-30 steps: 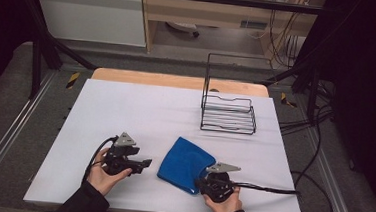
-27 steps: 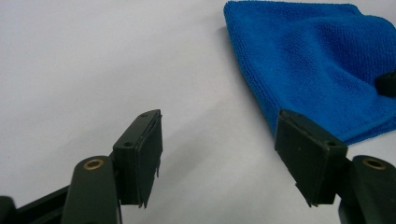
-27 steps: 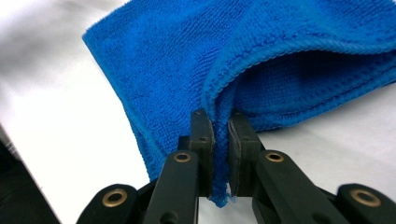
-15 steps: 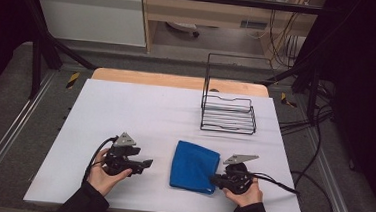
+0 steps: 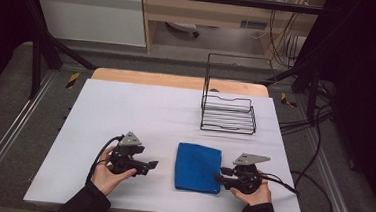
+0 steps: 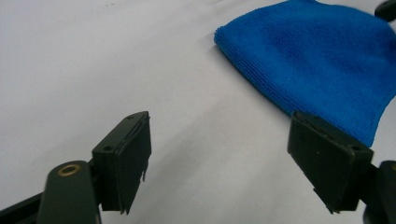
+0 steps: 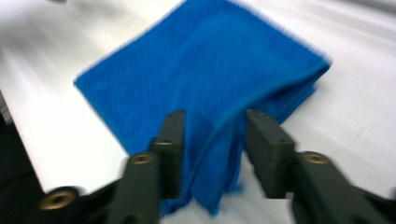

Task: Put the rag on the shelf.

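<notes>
Cloth is my landmark: a folded blue cloth [image 5: 198, 167] lies flat on the white worktop [image 5: 126, 106], near its front edge and between my two hands.

Left of the cloth, my left gripper [image 5: 144, 165] rests low over the worktop in my left hand [image 5: 103, 173], pointing toward the cloth but apart from it. In the left gripper view its fingers [image 6: 126, 158] stand wide apart with bare worktop between them, having just opened a little further; the cloth [image 6: 317, 60] lies ahead of them and off to one side, its ribbed folded edge turned toward the fingers.

Behind the cloth and a little to its right, well apart from it, a black wire rack [image 5: 228, 111] stands on the worktop.

Right of the cloth, my right gripper [image 5: 220, 174] sits in my right hand [image 5: 250, 190], its tips at the cloth's right edge. In the right gripper view, which is blurred, the fingers [image 7: 170, 140] have just been opening; a raised fold of the cloth [image 7: 205, 79] hangs in the gap between them, and it looks no longer pinched.
</notes>
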Demonstrator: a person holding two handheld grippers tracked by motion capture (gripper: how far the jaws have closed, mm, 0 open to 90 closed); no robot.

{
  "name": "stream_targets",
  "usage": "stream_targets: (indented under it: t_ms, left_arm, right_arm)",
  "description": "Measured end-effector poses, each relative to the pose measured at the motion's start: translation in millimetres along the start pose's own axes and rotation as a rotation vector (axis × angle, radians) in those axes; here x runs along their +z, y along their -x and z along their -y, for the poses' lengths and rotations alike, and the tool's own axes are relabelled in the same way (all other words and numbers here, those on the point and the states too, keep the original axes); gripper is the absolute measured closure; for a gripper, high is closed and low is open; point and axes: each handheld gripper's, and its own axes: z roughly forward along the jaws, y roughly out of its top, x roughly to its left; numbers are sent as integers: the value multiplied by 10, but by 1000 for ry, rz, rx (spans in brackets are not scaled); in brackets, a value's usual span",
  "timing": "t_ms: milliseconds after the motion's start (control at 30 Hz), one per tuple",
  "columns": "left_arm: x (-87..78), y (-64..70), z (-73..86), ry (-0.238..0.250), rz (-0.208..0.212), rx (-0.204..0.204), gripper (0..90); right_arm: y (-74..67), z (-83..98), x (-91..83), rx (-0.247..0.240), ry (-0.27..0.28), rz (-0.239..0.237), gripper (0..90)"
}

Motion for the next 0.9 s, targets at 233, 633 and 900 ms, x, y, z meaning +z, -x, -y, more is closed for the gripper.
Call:
stream_targets:
  t_ms: [233,633,900]
  left_arm:
    - [84,-13,-107,-23,12,2,124]
    - [252,67,-414,8,-42,20,94]
    - [547,133,-617,-6,-52,5,164]
  right_arm:
    - [148,-42,-109,16,131,42,224]
    - [344,-79,-118,76,164,84,46]
    - [346,-66,-102,76,155,93,45]
